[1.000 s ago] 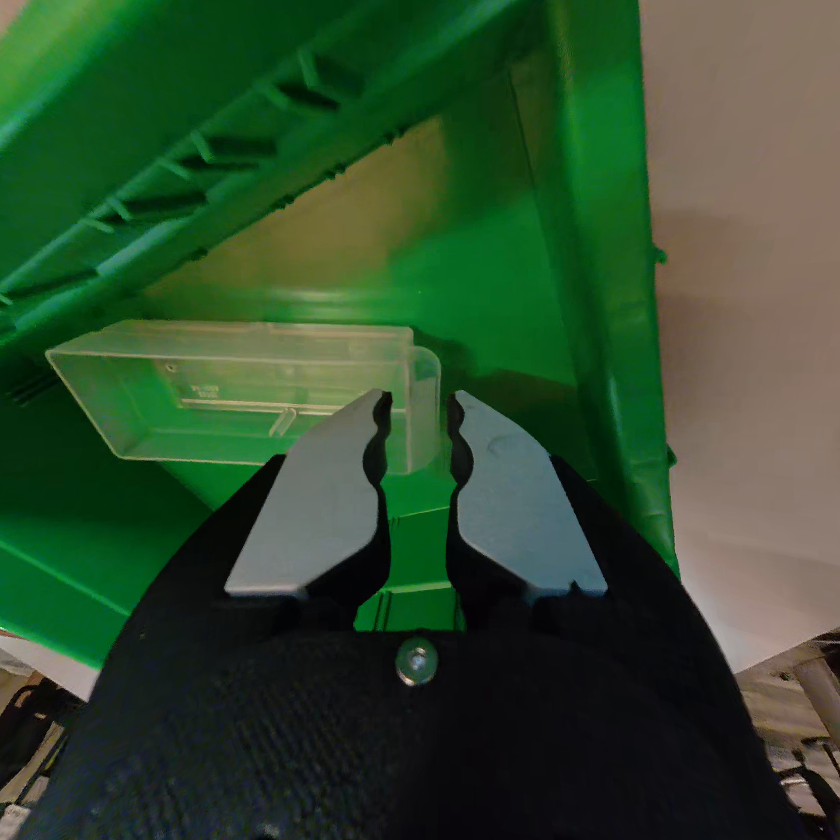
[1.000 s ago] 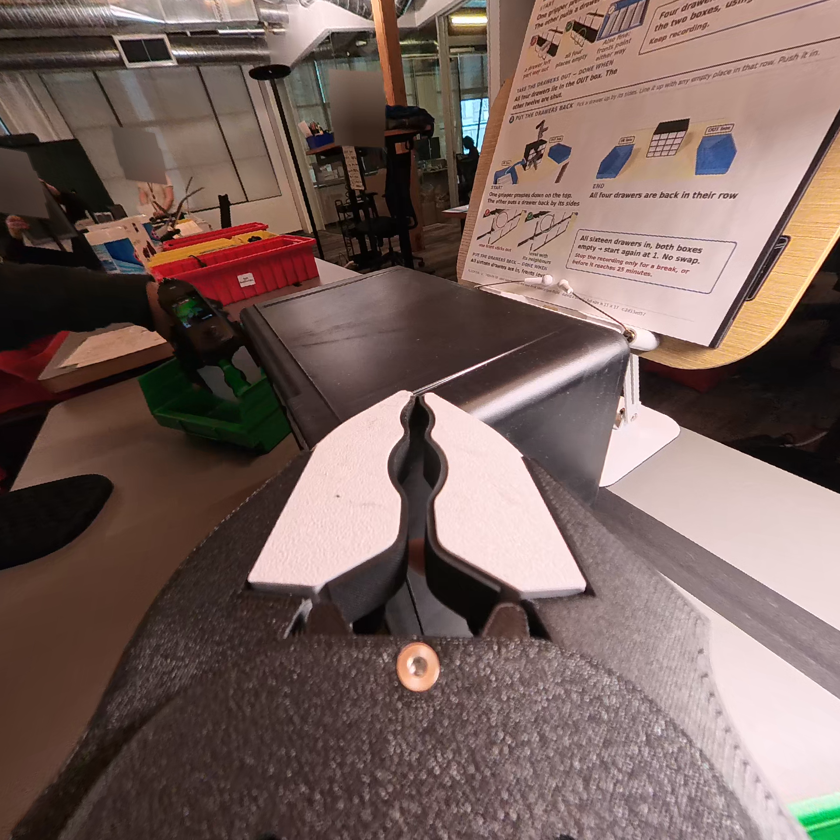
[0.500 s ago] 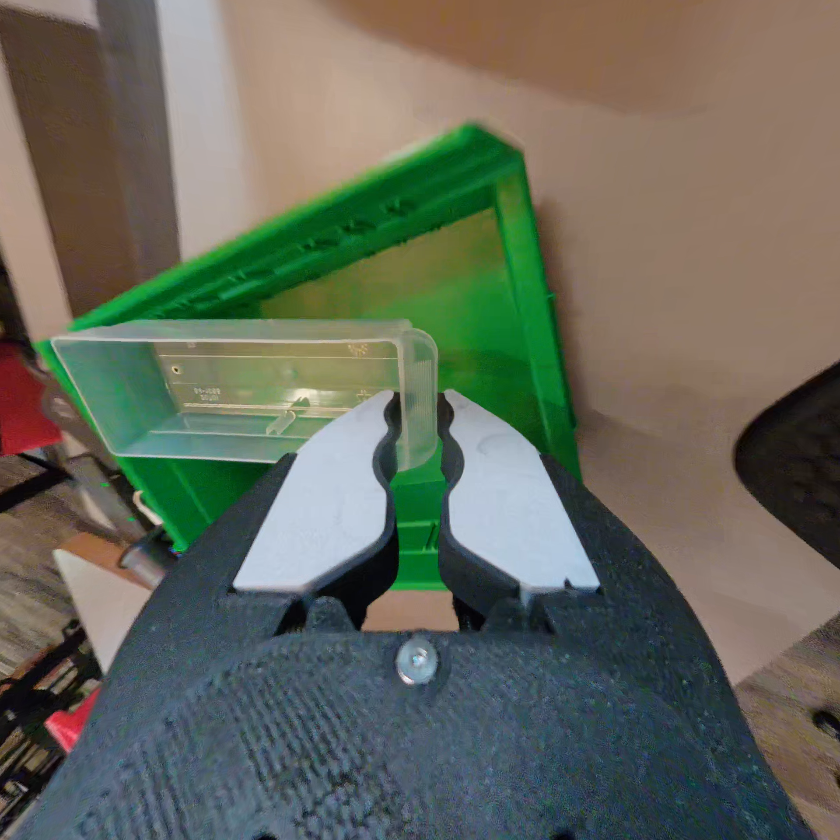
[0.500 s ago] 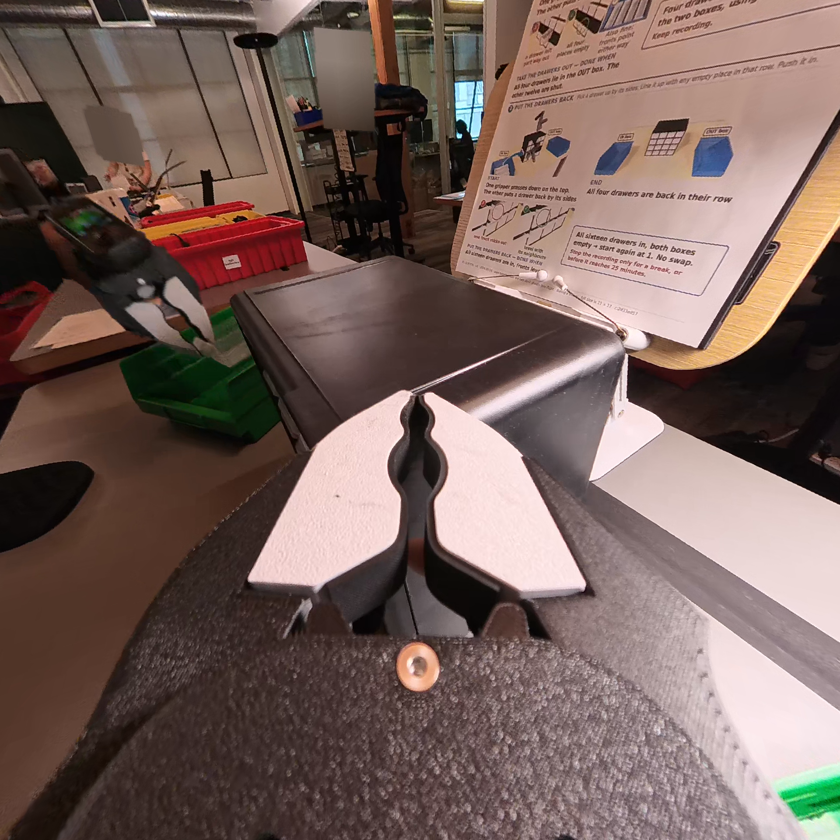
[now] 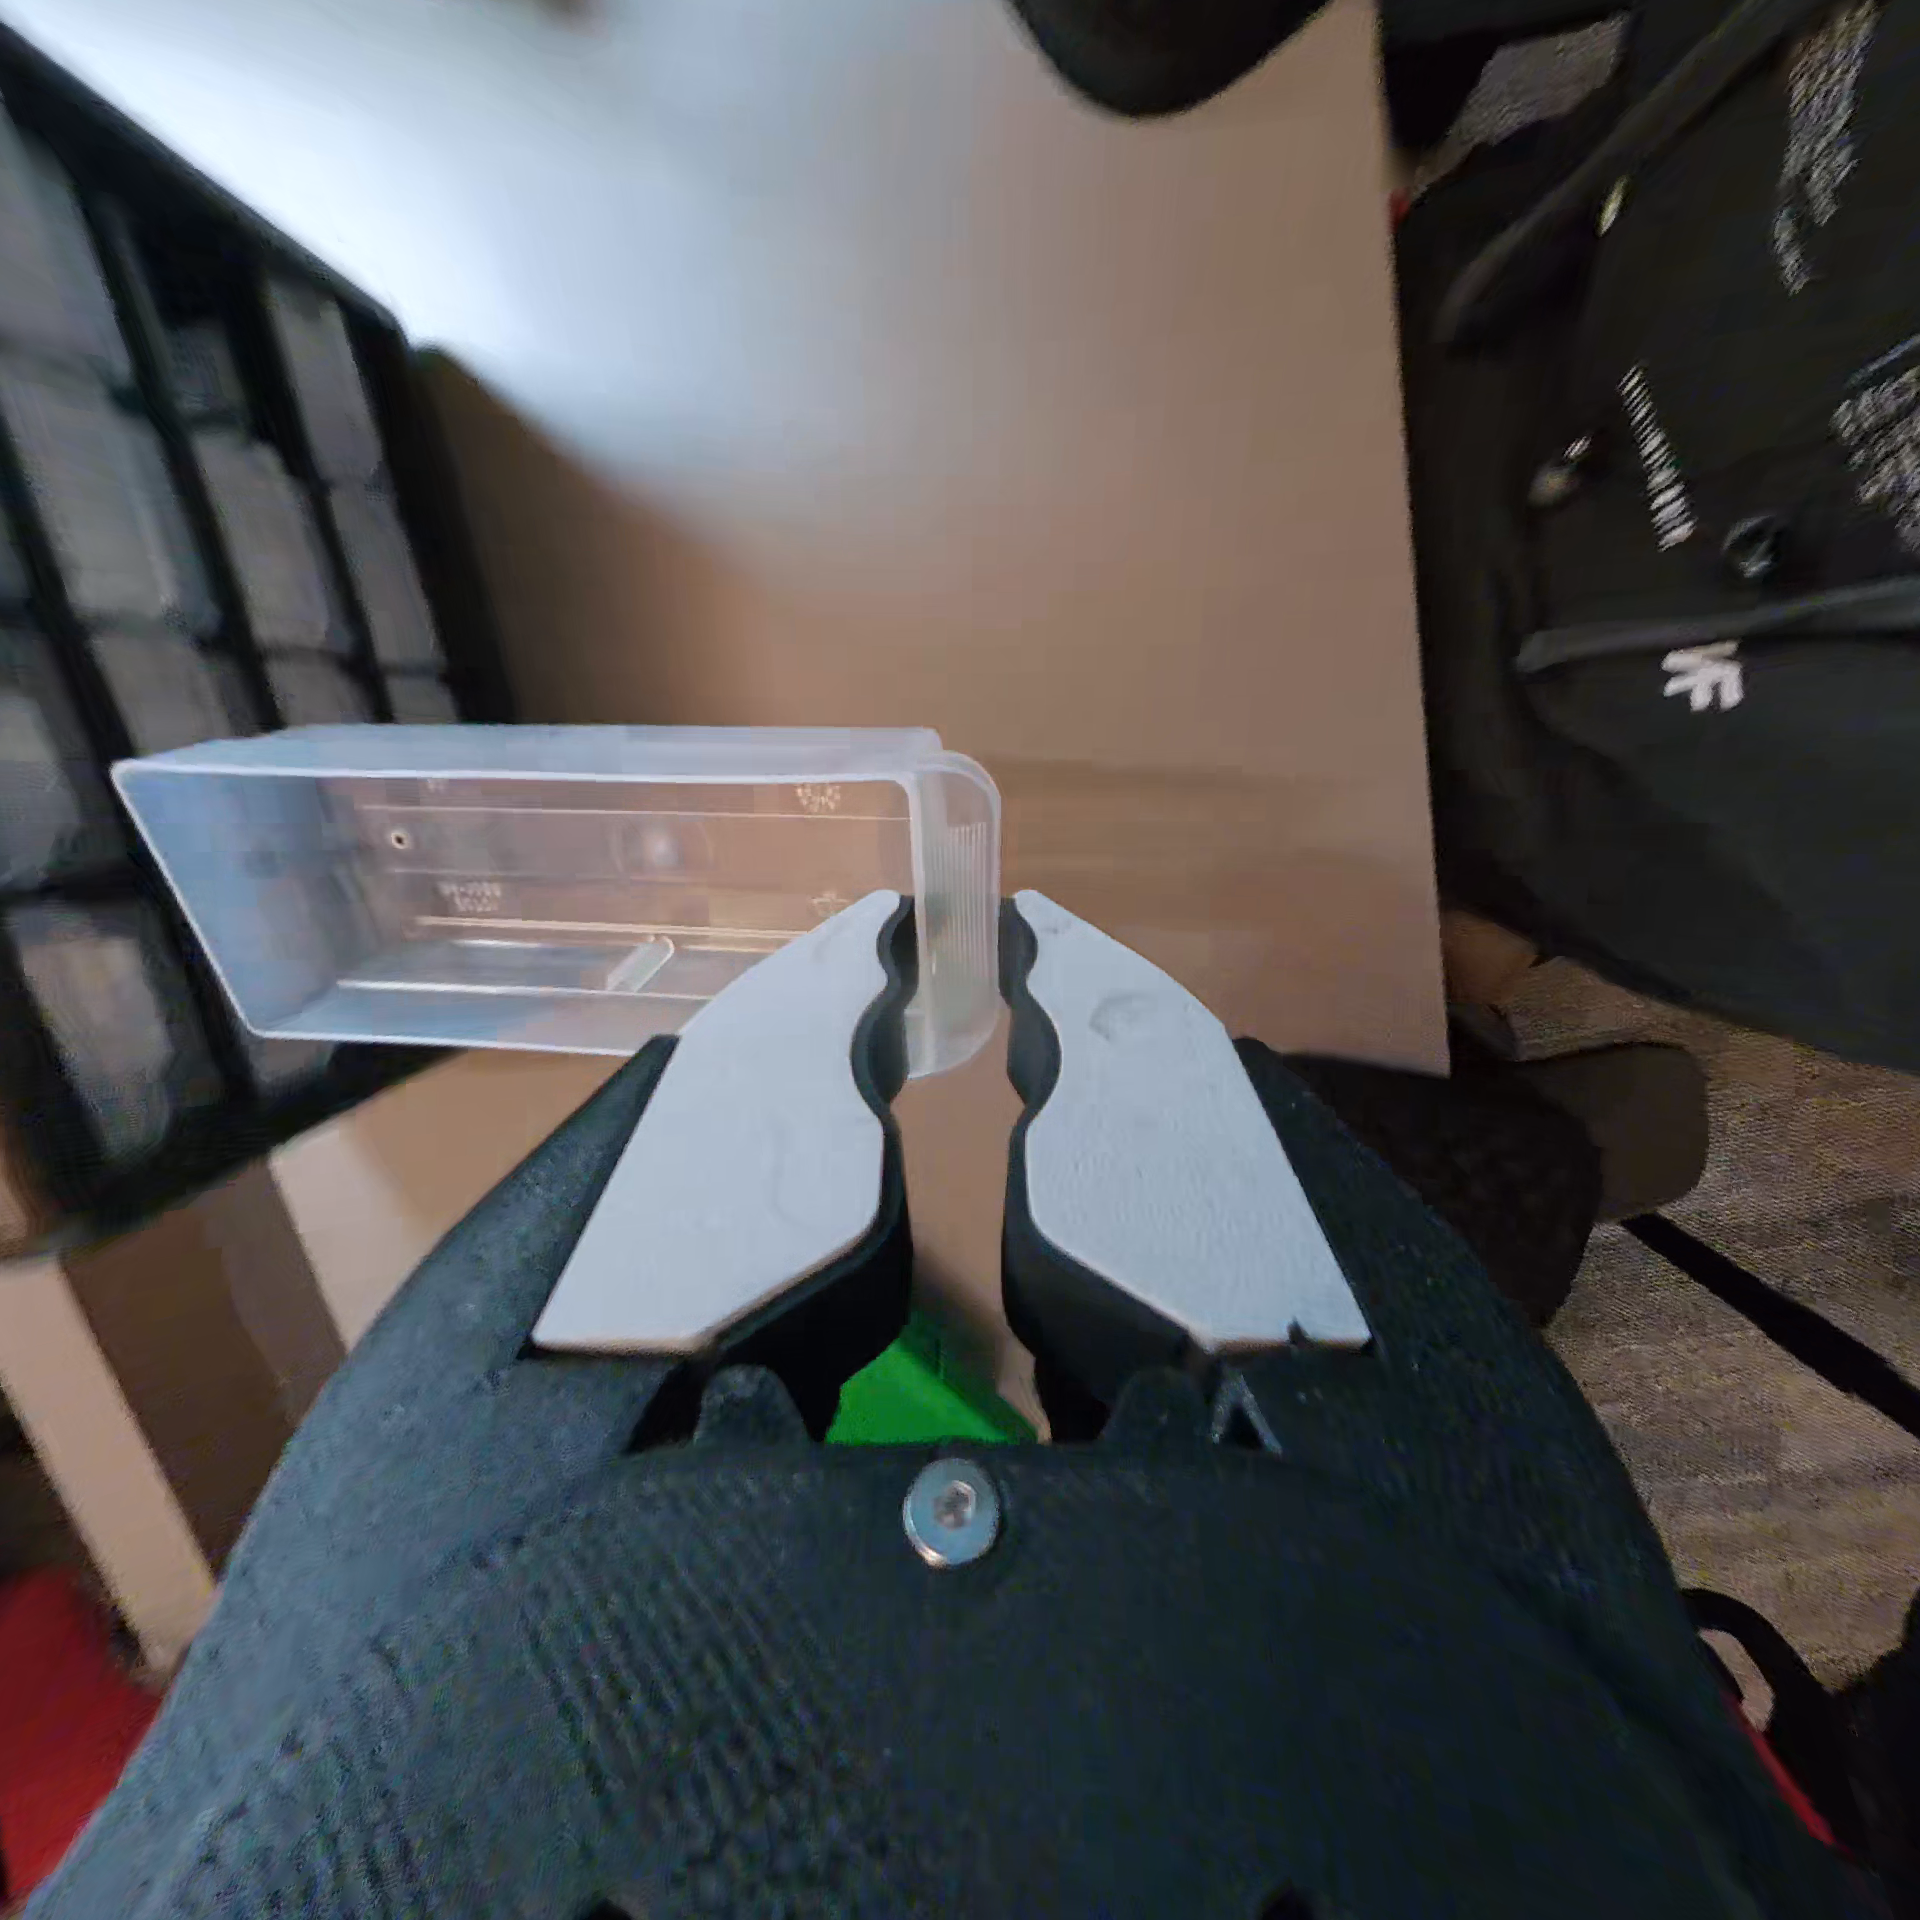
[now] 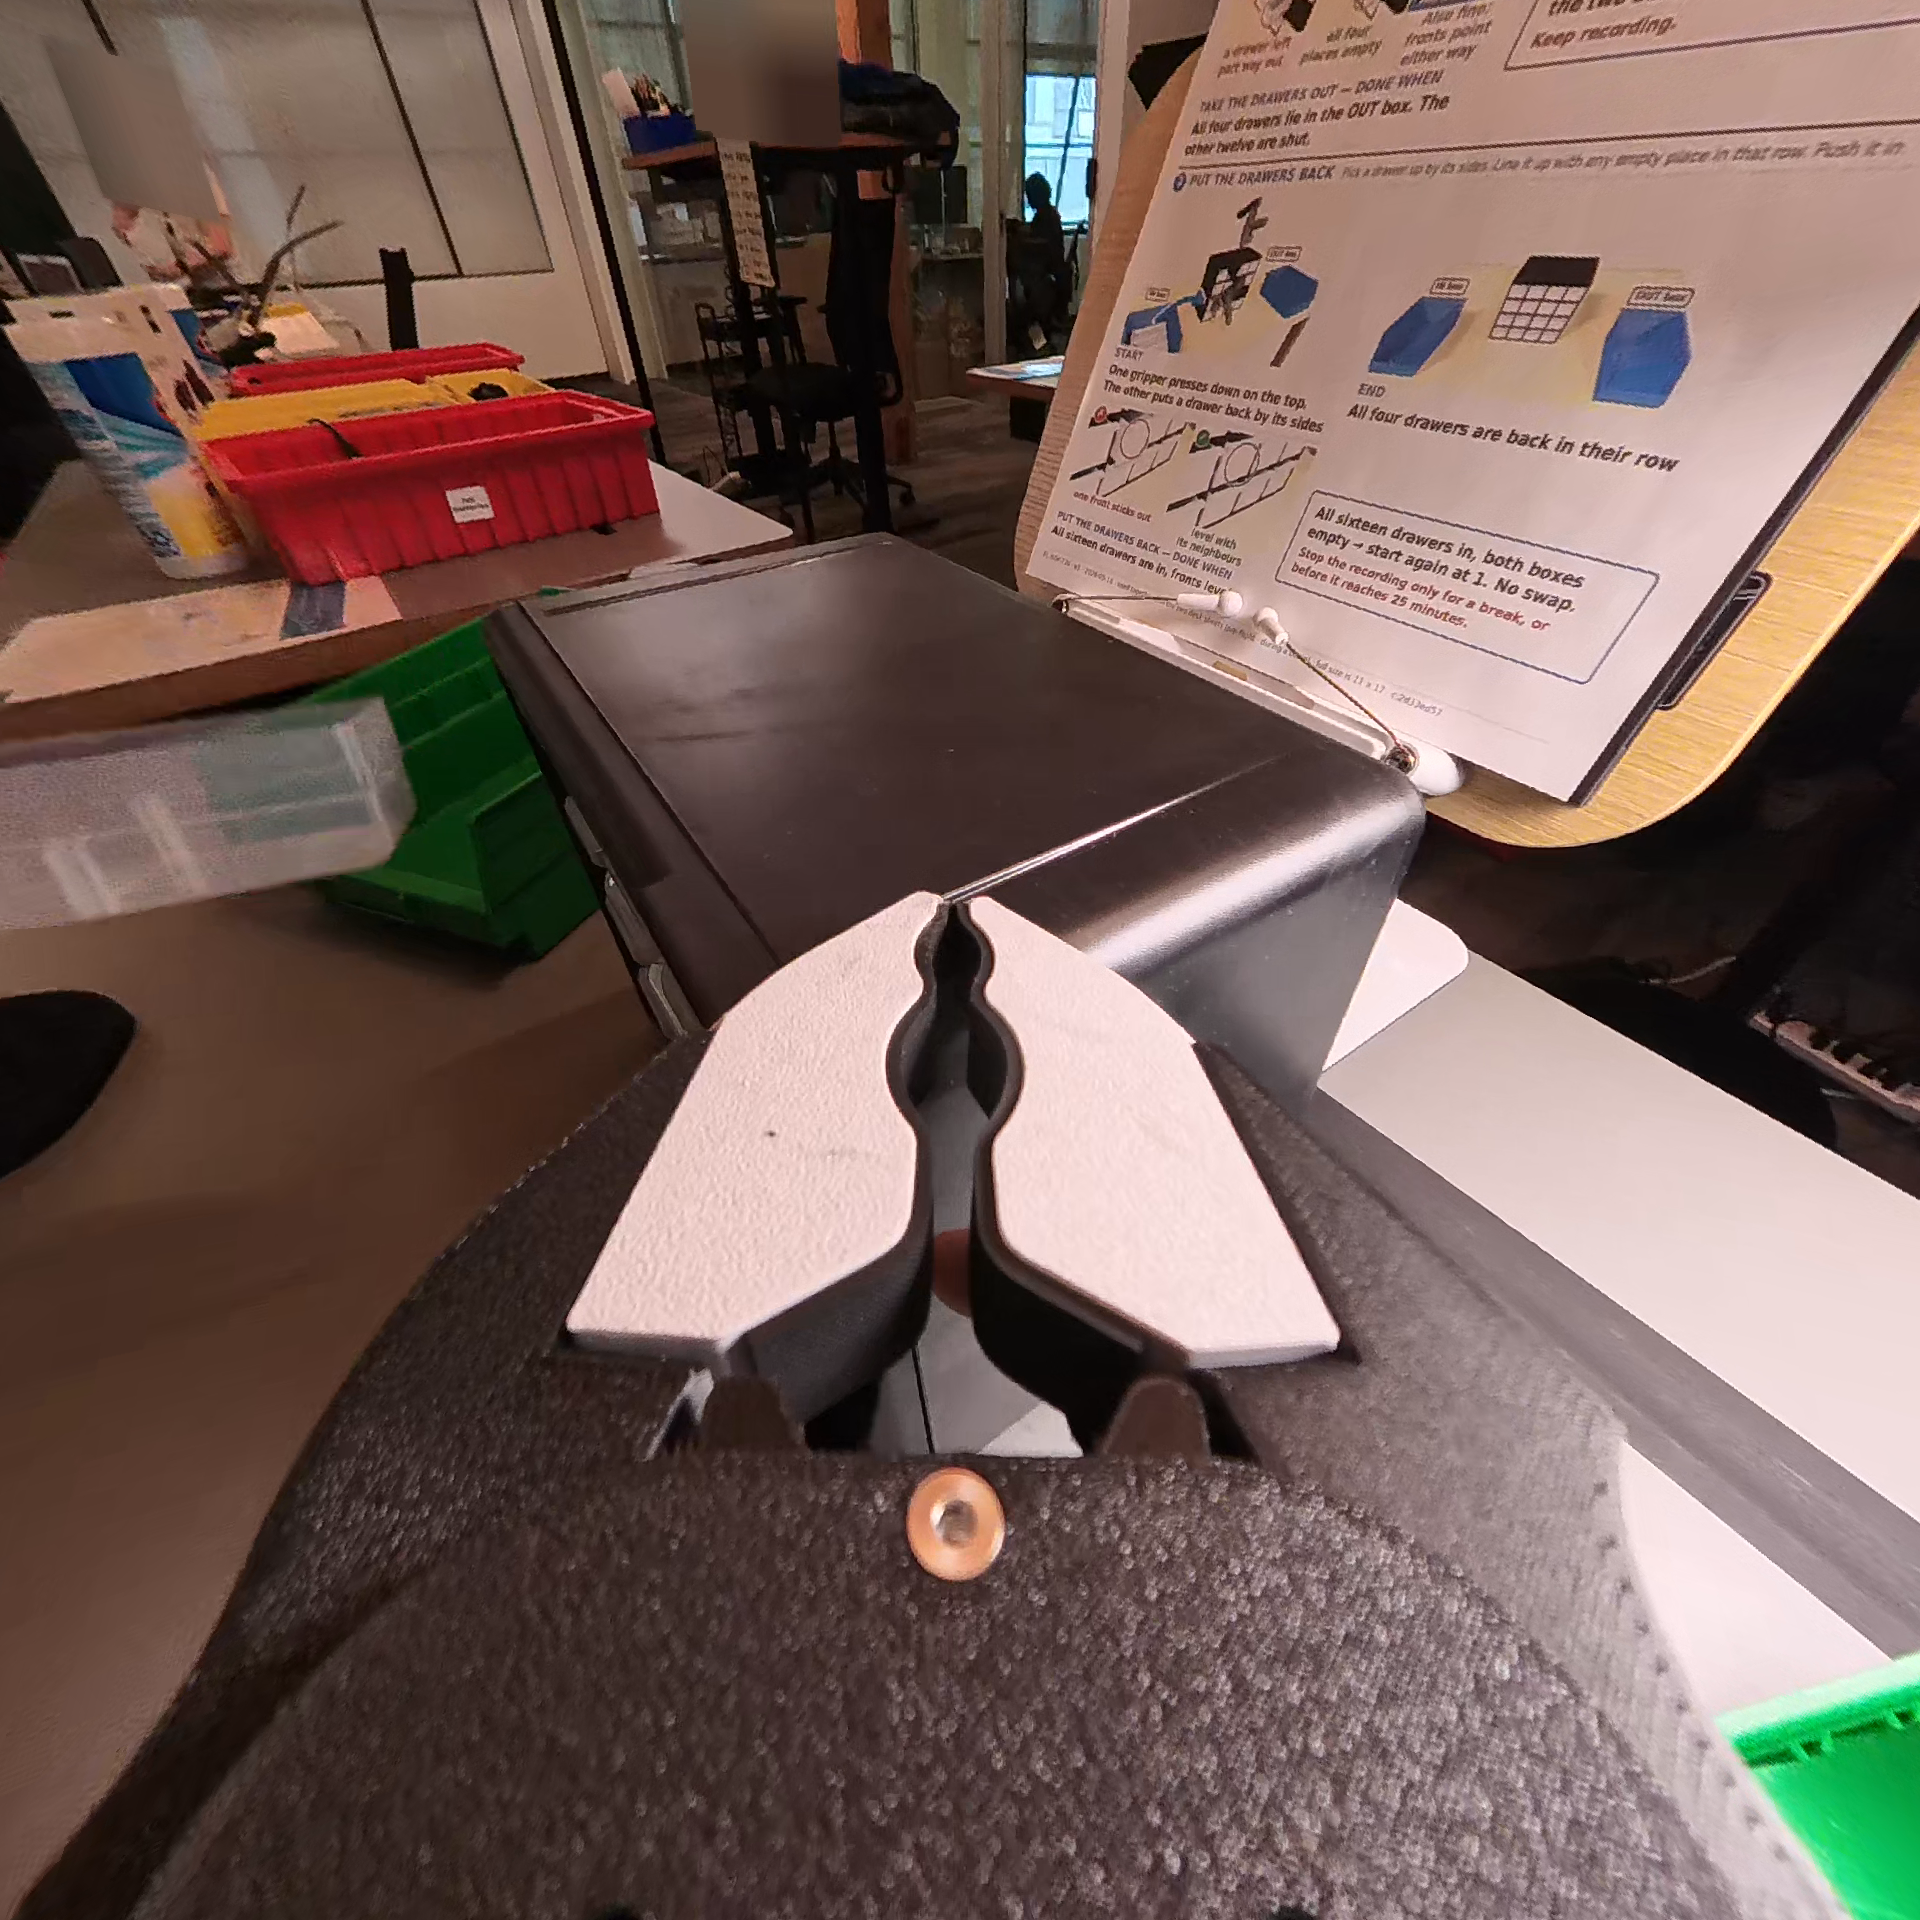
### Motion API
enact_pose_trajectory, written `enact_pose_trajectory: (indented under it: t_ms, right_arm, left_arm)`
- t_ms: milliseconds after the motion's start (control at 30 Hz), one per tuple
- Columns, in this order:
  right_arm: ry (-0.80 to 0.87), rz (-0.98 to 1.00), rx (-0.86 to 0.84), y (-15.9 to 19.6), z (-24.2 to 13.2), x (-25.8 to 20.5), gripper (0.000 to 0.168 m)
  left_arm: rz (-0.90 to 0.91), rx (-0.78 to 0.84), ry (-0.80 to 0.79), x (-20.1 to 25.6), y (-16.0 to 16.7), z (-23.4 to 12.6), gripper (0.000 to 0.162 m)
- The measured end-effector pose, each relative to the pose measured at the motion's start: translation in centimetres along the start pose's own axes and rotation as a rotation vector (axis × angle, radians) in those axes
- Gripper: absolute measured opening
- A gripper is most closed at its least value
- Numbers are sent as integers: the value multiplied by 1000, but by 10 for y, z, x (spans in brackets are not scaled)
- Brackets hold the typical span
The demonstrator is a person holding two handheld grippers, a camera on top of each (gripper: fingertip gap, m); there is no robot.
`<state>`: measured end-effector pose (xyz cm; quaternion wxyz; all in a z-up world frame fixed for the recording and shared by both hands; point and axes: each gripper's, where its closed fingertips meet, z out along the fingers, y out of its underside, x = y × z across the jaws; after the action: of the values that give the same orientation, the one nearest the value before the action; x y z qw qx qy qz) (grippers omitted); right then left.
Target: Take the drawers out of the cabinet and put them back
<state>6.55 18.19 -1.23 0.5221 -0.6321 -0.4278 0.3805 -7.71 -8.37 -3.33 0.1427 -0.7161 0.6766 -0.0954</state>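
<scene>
Found a tan table (image 6: 260, 1091), smooth and matte, carrying everything. Found on it a black cabinet (image 6: 935, 727), boxy, with a glossy flat top and a rounded back edge. Saw its front only as a blur at the left of the left wrist view: a dark grid of slots with pale drawer fronts. Could not tell which slot was free.

Noted behind it a tilted board (image 6: 1455, 364) with a printed sheet, propped to face the worker. Noted a green plastic bin (image 6: 468, 831), ribbed and hard, just beside the cabinet's far side, probably there for the removed drawers. Saw red and yellow bins (image 6: 436, 478) well apart on another table.

Saw one drawer (image 5: 520, 883) in the air in front of the cabinet, clear of the bin. Thin, see-through plastic, a long open-topped box, empty, with moulded ridges on its floor. Turned on its side toward the camera, probably just from the wrist's angle.

Found the left gripper (image 5: 956, 914) clamped on the drawer's curved front pull tab (image 5: 961, 831), grey fingers pinching that thin lip from both sides. Judged this a carry toward a slot, needing the long body lined up before pushing.

Found the right gripper (image 6: 951, 914) with fingers together and nothing between them, low over the near edge of the cabinet top. Placed there, most likely, to press down and steady the light cabinet. Could not confirm contact.
</scene>
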Motion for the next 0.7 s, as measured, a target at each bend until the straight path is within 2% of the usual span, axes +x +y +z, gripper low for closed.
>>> enact_pose_trajectory:
  t_ms: [33, 300, 433, 700]
  right_arm:
    - [2, -1, 0, 0, 0, 0, 0]
    - [4, 1, 4, 0, 0, 0, 0]
    - [0, 8, 11, 0, 0, 0, 0]
    - [-11, 17, 19, 0, 0, 0, 1]
  left_arm:
    - [8, 13, 25, 1, -11, 7, 15]
    - [-1, 26, 186, -11, -77, 62, 15]
    - [-18, 11, 201, -27, -103, 85, 15]
    - [-69, -42, 218, -57, -128, 120, 15]
